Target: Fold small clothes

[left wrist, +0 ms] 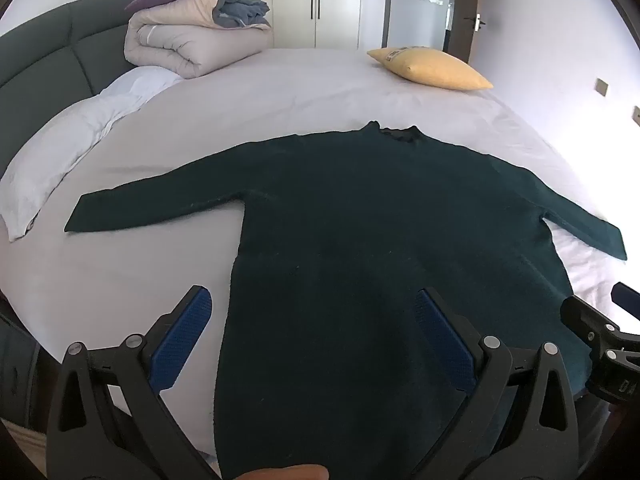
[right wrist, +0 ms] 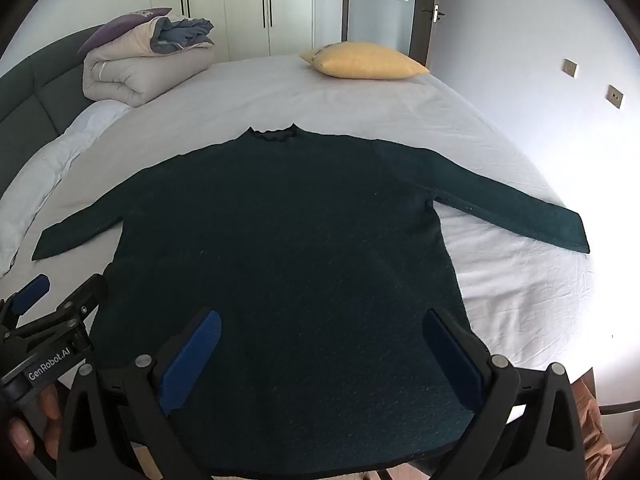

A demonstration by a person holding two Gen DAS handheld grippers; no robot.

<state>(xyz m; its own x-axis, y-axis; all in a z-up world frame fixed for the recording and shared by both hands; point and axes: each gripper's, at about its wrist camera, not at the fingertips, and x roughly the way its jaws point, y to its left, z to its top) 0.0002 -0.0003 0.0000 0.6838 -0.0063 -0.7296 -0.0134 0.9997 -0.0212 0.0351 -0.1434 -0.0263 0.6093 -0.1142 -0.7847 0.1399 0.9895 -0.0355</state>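
Jaws of the left gripper [left wrist: 312, 320] stand spread wide and hold nothing, hanging above the hem end of a dark green sweater [left wrist: 380, 240], with one blue pad over the bed sheet [left wrist: 280, 92] and the other over the knit. Jaws of the right gripper [right wrist: 320, 344] gape equally wide, empty, above the same hem. The sweater lies flat on the bed, sleeves stretched out to both sides, collar toward a yellow pillow [right wrist: 368, 62]. A folded duvet [left wrist: 192, 40] sits by the headboard [left wrist: 44, 56].
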